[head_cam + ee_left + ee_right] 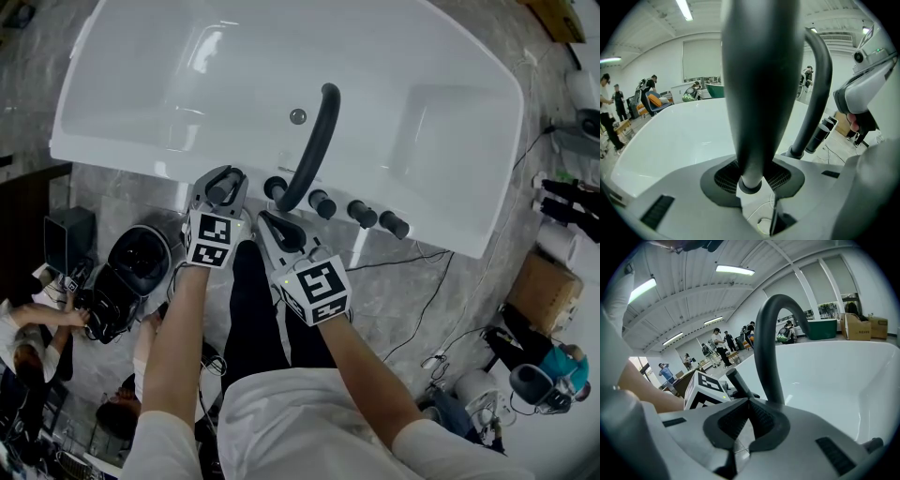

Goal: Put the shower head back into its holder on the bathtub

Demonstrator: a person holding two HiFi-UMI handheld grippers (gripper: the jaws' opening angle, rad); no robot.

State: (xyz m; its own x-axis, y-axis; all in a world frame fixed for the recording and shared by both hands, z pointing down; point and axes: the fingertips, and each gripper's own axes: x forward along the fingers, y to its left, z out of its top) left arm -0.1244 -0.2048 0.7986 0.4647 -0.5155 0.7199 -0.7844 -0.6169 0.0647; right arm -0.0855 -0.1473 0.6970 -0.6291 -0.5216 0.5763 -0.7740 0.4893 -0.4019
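L gripper [752,180] tips down over the near rim of the bathtub [441,122], forearm straight behind it. Its jaws pinch the dark shower head [759,79], handle upright betw. the pads. R gripper [749,401] sits just to its right, also angled down, jaws pressed together w/ nothing in them. Curved black spout [316,136] rises just ahead of R gripper; knobs [364,214] line the rim further right.

Pale grey shells on both, the left tool [225,187] and the right tool [278,228]. Dark ribbed pads [733,420] line the jaws. Behind each tool sits a white cube [211,239] with black square markers, and a green light [284,278] glows by the right one. White short sleeves [159,448], white shirt [291,422], dark trousers [253,309].
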